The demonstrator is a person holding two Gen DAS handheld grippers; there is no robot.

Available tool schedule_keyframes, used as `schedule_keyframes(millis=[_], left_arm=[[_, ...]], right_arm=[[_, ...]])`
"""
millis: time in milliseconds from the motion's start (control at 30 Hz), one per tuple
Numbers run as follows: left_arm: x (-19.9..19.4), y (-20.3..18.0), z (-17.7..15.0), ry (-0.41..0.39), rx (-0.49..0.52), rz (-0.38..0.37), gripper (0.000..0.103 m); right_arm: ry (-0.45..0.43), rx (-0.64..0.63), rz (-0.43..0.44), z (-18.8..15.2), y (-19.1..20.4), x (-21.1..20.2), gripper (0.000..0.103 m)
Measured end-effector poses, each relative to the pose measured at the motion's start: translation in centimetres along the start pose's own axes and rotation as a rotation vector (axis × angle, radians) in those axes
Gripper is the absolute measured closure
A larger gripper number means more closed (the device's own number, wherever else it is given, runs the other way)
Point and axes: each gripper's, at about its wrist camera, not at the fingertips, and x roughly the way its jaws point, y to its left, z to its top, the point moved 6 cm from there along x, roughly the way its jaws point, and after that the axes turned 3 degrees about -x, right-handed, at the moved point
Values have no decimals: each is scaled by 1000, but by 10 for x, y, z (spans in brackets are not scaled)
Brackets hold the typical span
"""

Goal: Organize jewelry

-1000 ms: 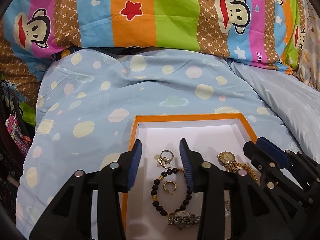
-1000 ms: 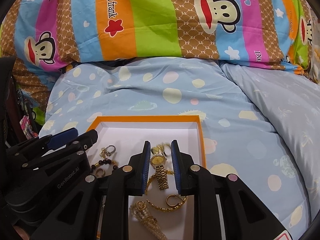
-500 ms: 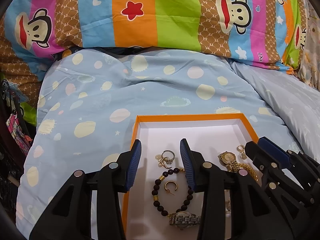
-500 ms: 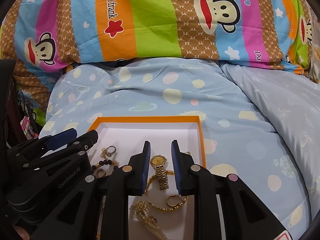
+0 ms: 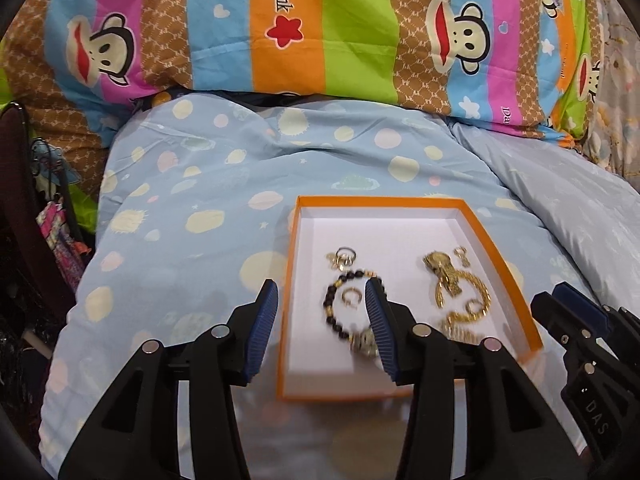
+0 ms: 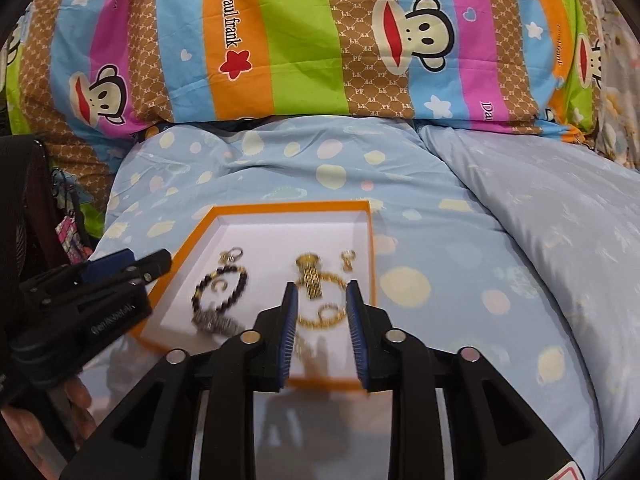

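Note:
An orange box lid with a white inside (image 5: 496, 248) (image 6: 370, 240) lies on the blue bedspread. In it lie a black bead bracelet (image 5: 334, 312) (image 6: 236, 284), a silver watch (image 5: 366, 346) (image 6: 212, 322), a gold hoop (image 5: 352, 296), small rings (image 5: 344, 258) (image 6: 232, 256), a gold watch (image 5: 442, 270) (image 6: 310, 276), a gold chain (image 5: 476, 304) (image 6: 324, 318) and an earring (image 5: 462, 256) (image 6: 349, 259). My left gripper (image 5: 322, 308) is open and empty over the box's left edge. My right gripper (image 6: 320, 308) is open and empty over the gold chain.
A striped monkey-print pillow (image 5: 320, 32) (image 6: 320, 40) lies at the back. A pale blue quilt (image 6: 560, 220) rises on the right. Dark bags and clutter (image 5: 36, 240) stand off the bed's left side.
Both grippers have pulled back and up from the box, so the whole box now shows. The right gripper's jaws have opened wider. The jewelry stays in the box.

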Motion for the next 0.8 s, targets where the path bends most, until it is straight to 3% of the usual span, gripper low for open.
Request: schedule_keyframes(millis=[200, 400, 500, 567, 667, 800], left_arm=[[-44, 7, -41, -13, 7, 7, 58], [-52, 9, -79, 15, -11, 5, 58], [-50, 10, -91, 38, -13, 11, 58], [-49, 9, -98, 62, -13, 6, 57], [-52, 9, -99, 52, -9, 25, 43], [-50, 7, -101, 62, 2, 37, 39]], right_arm=[[35, 52, 28, -50, 5, -31, 74], [66, 75, 16, -79, 8, -44, 73], [57, 75, -14, -84, 7, -50, 60], [64, 77, -20, -87, 8, -52, 60], [71, 69, -48, -90, 10, -54, 48], [63, 33, -89, -90, 15, -56, 34]])
